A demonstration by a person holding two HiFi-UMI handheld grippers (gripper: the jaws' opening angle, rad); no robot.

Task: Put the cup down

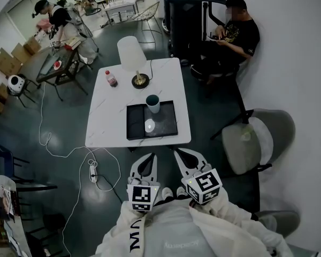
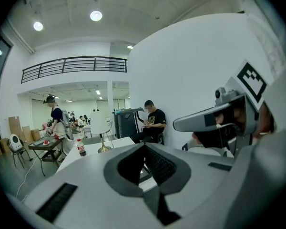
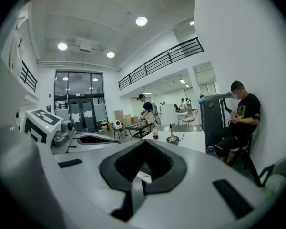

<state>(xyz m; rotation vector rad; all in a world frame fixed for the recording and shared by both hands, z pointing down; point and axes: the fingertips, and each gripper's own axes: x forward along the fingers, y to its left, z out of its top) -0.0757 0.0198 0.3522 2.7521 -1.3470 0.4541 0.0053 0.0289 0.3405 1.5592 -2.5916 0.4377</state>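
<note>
White desk [image 1: 104, 127]: cup [image 1: 153, 104] upright on black tray [image 1: 136, 116]. Left gripper [image 1: 149, 157], right gripper [image 1: 181, 154] near, fingers together, empty. Advice: open wide before approaching.

white table [image 1: 168, 79] | on it: black tray [image 1: 135, 123], lamp [image 1: 131, 52], bottle [image 1: 111, 78]

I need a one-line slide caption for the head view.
Left gripper and right gripper, jaws shut and empty, held short of the table where the cup stands on the black tray.
</note>
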